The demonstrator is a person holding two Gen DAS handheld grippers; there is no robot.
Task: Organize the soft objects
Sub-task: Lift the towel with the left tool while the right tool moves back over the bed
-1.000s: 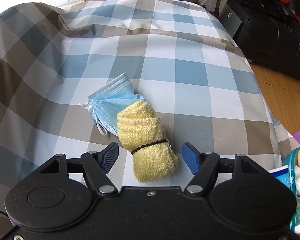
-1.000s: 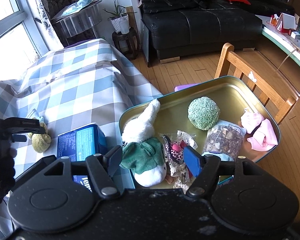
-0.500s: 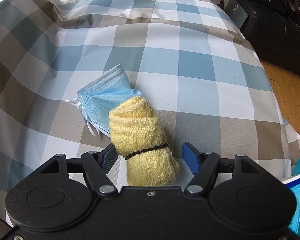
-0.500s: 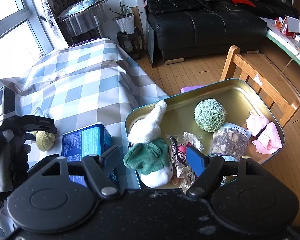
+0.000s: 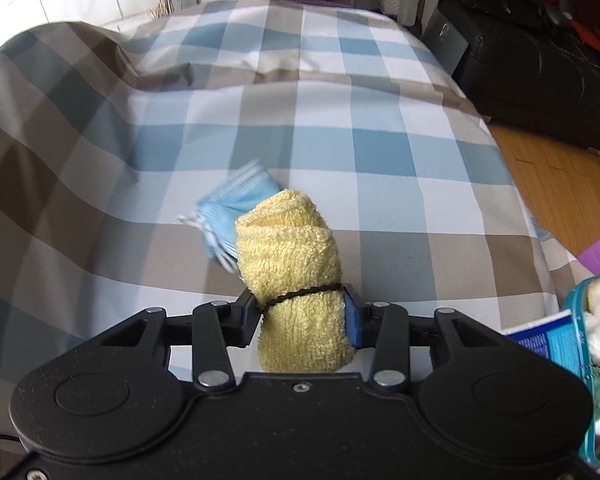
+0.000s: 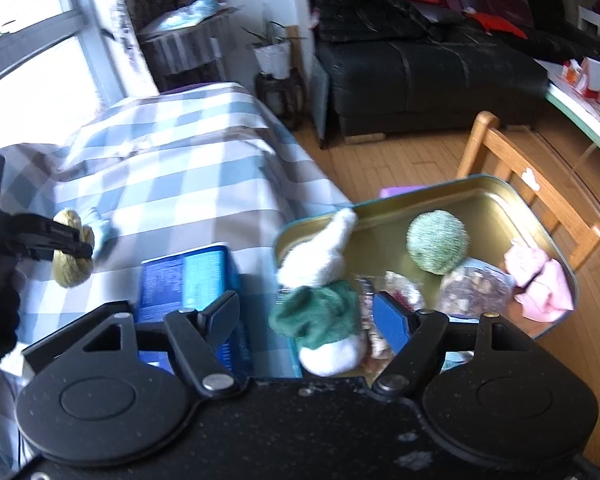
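The left hand-held gripper (image 5: 302,314) has just closed on the yellow rolled towel (image 5: 296,276), so next comes carrying it to the tin tray (image 6: 452,194), while the right hand-held gripper (image 6: 312,320) hangs open, empty.

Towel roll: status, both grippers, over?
Left gripper just closed, jaws clamped on towel roll. Right gripper open, empty, over tin. Face mask beside roll, blue box between roll and tin.

My left claw (image 5: 303,312) has just been closing and is clamping the yellow towel roll (image 5: 296,280); my right claw (image 6: 310,320) is hanging open, gripping nothing.
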